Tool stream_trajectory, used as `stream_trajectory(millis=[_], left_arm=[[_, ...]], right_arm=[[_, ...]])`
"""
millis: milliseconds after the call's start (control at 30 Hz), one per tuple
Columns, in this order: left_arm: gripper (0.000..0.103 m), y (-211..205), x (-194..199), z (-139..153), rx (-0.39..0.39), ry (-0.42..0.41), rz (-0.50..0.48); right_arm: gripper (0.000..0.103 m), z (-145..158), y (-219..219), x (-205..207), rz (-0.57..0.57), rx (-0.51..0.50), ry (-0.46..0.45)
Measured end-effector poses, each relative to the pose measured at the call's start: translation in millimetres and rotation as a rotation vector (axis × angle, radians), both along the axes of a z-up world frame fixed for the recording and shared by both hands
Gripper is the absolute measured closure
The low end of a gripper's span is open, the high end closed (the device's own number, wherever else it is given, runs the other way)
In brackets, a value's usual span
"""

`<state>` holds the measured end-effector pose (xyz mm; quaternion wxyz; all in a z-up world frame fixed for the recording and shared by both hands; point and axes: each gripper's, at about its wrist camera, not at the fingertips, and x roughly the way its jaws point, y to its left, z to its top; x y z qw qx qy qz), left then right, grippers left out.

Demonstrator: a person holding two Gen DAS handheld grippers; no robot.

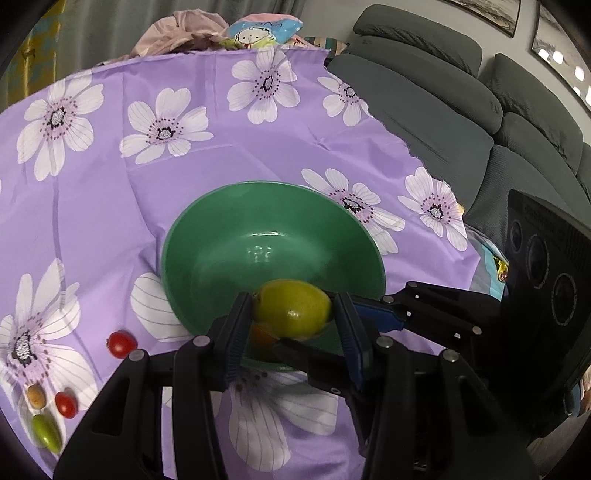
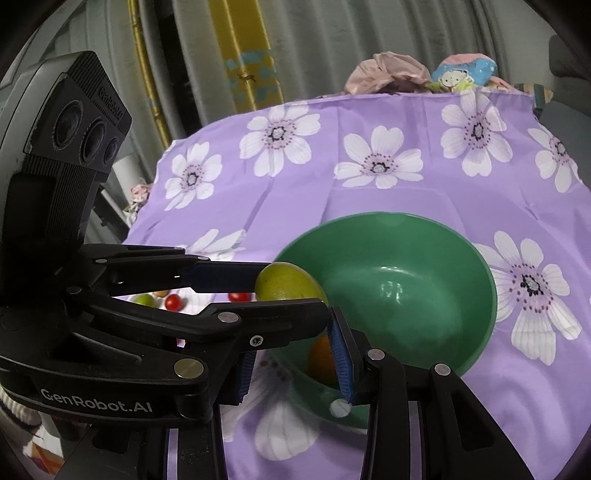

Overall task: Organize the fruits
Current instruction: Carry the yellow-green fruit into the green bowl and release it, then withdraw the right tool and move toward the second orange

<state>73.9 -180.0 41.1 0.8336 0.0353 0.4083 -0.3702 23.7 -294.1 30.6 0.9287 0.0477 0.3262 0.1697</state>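
Observation:
My left gripper (image 1: 293,314) is shut on a yellow-green lemon (image 1: 291,308) and holds it over the near rim of a green bowl (image 1: 221,236). An orange fruit (image 1: 260,336) lies in the bowl under the lemon. In the right wrist view the left gripper (image 2: 286,288) reaches in from the left with the lemon (image 2: 288,284) above the bowl (image 2: 424,295), and the orange fruit (image 2: 321,360) shows inside. My right gripper (image 2: 295,362) is open and empty just in front of the bowl's near rim.
Two red cherry tomatoes (image 1: 121,343) (image 1: 66,404), a small brown fruit (image 1: 36,396) and a green oval fruit (image 1: 46,432) lie on the purple flowered cloth (image 1: 110,206) left of the bowl. A grey sofa (image 1: 461,110) stands to the right. Crumpled cloth and a pillow (image 1: 258,31) sit behind.

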Motion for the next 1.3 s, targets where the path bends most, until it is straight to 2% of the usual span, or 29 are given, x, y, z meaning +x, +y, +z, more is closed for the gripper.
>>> stream_trajectory(millis=[333,667,900,1133,1300], left_arm=[[0.057,-1.3,18.2,-15.2,-0.013,0.053,0.023],[0.056,11.2,21.0,-17.2,0.007,0.042,0.087],[0.053,25.3,0.6,-8.5,0.023,-0.011,0.115],[0.049,51.3,-17.0,-3.4,0.005,-0.003,0.158],[0.04,73.1,-34.2,-4.6,-0.003,-0.007,0.207]], right_arm=[[0.064,-8.9,3.9,13.4,-0.009,-0.07,0.042],[0.064,-13.6,4.3,15.9,-0.018,-0.086,0.069],[0.064,-9.3,2.9,5.6,-0.03,-0.084,0.058],[0.064,-0.4,2.5,-9.3,-0.042,-0.094,0.046],[0.059,8.0,3.7,-20.5,-0.05,-0.093,0.031]])
